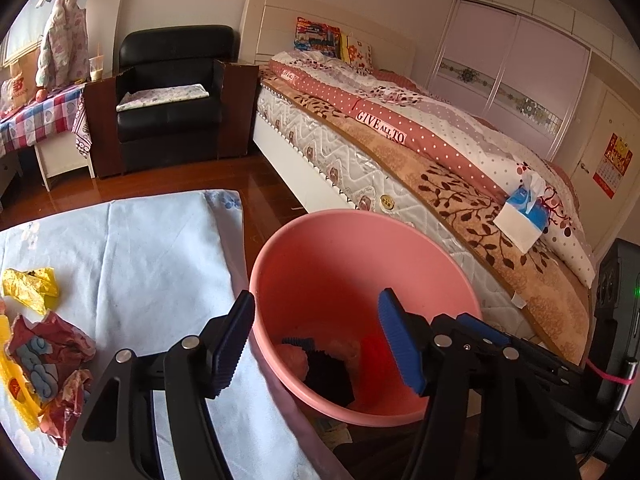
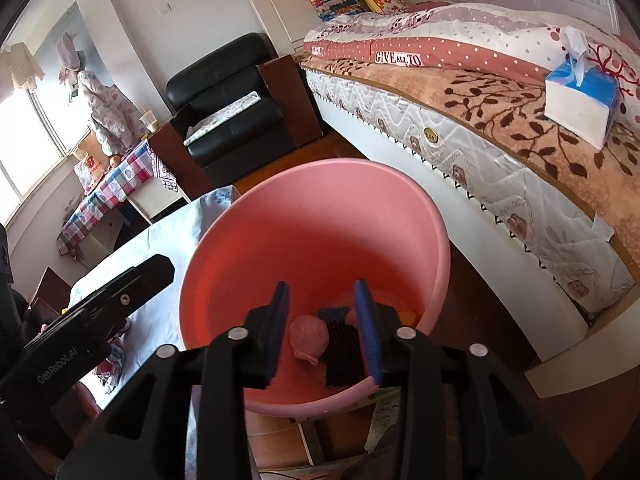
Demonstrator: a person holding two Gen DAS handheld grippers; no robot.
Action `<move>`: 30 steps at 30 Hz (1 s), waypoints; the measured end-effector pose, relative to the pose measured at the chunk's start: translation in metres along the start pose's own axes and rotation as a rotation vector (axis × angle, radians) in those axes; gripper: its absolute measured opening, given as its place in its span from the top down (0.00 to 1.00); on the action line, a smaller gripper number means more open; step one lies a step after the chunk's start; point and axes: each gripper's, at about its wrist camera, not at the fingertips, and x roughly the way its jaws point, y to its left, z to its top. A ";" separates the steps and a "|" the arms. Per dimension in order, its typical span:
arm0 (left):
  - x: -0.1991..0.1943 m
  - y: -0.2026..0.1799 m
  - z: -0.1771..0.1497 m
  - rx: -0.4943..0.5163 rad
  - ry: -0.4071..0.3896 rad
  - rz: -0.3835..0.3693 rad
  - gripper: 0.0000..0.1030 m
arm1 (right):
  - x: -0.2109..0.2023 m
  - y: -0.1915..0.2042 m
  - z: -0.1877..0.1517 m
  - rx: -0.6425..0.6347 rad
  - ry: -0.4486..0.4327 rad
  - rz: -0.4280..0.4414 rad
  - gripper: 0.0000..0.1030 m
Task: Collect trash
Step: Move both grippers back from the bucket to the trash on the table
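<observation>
A pink bucket [image 1: 360, 256] stands on the floor beside a table covered with a pale blue cloth [image 1: 160, 248]. My left gripper [image 1: 318, 344] hangs over the bucket's near rim, open wide, with nothing between its pads. My right gripper [image 2: 323, 330] is over the same pink bucket [image 2: 320, 216], open with a narrower gap and nothing held. At the bucket's bottom lie a crumpled pink wad [image 2: 309, 336] and a black ribbed piece [image 2: 340, 350]. On the cloth to the left lie a yellow wrapper [image 1: 30, 286] and crumpled red wrappers [image 1: 48, 348].
A bed [image 1: 400, 160] with a patterned blanket runs along the right, with a blue tissue box [image 1: 524, 216] on it. A black armchair [image 1: 172, 96] and a table with a checked cloth [image 1: 36, 116] stand at the back. The floor is red-brown wood [image 1: 264, 184].
</observation>
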 end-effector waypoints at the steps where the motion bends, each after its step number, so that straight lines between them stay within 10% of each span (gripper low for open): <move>1: -0.003 0.000 0.000 0.000 -0.005 0.001 0.39 | -0.001 0.001 0.000 -0.001 -0.003 -0.001 0.65; 30: -0.108 0.064 0.000 -0.059 -0.128 0.109 0.39 | -0.054 0.097 -0.020 -0.123 -0.069 0.061 0.65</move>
